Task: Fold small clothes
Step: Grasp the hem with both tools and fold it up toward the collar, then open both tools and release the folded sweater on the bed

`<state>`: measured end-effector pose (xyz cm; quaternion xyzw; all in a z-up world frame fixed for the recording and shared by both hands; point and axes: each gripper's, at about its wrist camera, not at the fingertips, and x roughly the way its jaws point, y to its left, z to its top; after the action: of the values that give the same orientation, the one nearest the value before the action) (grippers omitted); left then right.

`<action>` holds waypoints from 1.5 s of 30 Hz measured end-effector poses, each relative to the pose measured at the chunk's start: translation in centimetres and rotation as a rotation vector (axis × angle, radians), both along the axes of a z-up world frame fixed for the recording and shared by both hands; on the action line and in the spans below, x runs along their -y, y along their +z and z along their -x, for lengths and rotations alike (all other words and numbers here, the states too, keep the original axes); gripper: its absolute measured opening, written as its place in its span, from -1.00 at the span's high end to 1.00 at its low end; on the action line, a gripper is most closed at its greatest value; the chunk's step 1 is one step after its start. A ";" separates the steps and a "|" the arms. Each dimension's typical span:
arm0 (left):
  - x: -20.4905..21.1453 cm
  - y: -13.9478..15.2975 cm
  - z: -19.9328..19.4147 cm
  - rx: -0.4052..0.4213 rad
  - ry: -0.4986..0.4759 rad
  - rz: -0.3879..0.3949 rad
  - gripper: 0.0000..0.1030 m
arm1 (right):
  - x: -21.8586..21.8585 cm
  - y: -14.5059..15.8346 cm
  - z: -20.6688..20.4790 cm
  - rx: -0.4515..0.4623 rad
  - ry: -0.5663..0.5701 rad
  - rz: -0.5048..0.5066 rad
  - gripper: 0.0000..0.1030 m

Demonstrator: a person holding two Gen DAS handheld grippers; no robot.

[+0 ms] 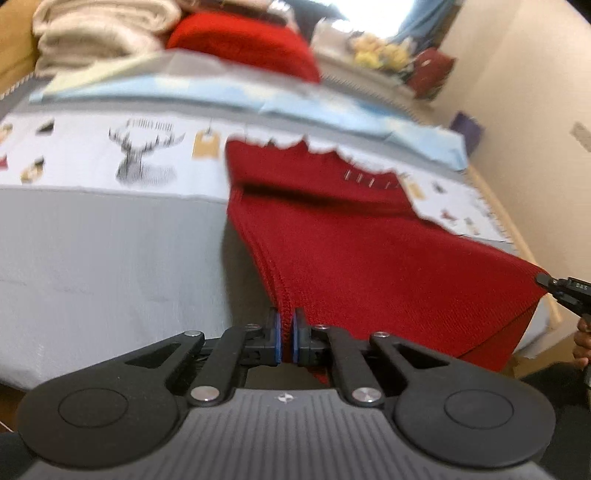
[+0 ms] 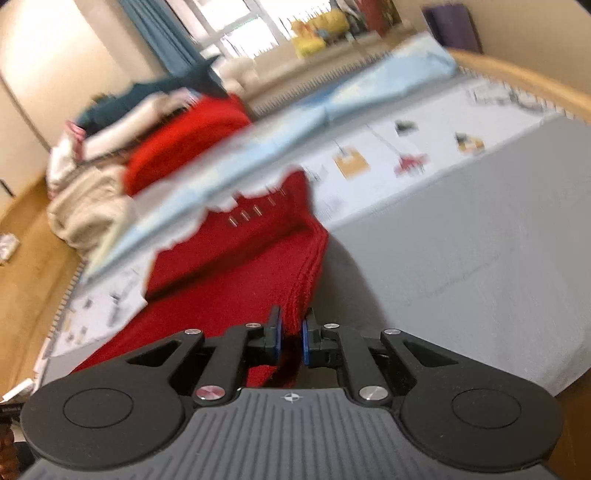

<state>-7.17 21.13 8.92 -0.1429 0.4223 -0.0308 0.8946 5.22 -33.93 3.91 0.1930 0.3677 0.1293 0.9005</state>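
Observation:
A dark red knit garment (image 1: 354,251) with a white scalloped trim and small metal toggles lies partly on the bed. Its near edge is lifted off the bed. My left gripper (image 1: 286,334) is shut on the garment's near left corner. My right gripper (image 1: 543,280) shows at the right edge of the left wrist view, pinching the garment's other corner. In the right wrist view the right gripper (image 2: 290,338) is shut on the garment (image 2: 236,266), which stretches away to the left. Both views are blurred.
The bed has a grey cover (image 1: 110,258) with a white printed band (image 1: 147,151) and a light blue sheet (image 1: 258,99) behind. A bright red knit (image 1: 243,40) and cream folded blankets (image 1: 96,33) are piled at the far end. A wall (image 1: 535,110) lies right.

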 end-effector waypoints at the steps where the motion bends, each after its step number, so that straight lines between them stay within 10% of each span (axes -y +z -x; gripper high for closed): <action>1: -0.6 1.3 1.3 0.019 -0.008 0.015 0.90 | 0.3 1.0 0.9 0.022 0.006 -0.016 0.82; 7: -3.1 6.3 5.8 0.111 0.018 0.109 0.90 | 3.2 5.4 5.5 0.094 0.017 -0.116 0.83; 13: -5.5 3.8 -1.0 0.078 0.106 0.136 0.90 | 3.5 6.2 3.4 0.087 0.025 -0.187 0.83; 24: -10.0 -7.9 -17.6 -0.090 0.298 0.072 0.74 | -0.2 -4.0 -15.1 -0.128 -0.092 -0.023 0.62; 27: -11.0 -10.0 -18.0 -0.194 0.330 0.126 0.60 | -0.3 -6.2 -16.2 -0.154 -0.176 0.045 0.58; 30: -11.1 -11.5 -18.2 -0.209 0.276 0.191 -0.04 | 0.1 -7.1 -16.6 -0.179 -0.181 -0.073 0.43; 45: -9.4 -16.2 -21.5 -0.303 0.278 0.267 -0.10 | -3.4 -13.2 -18.1 -0.378 -0.092 0.049 0.21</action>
<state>14.35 30.55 -7.24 -0.3195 0.5200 0.0588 0.7900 23.36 -30.54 -9.26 0.2083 0.5240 0.0403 0.8249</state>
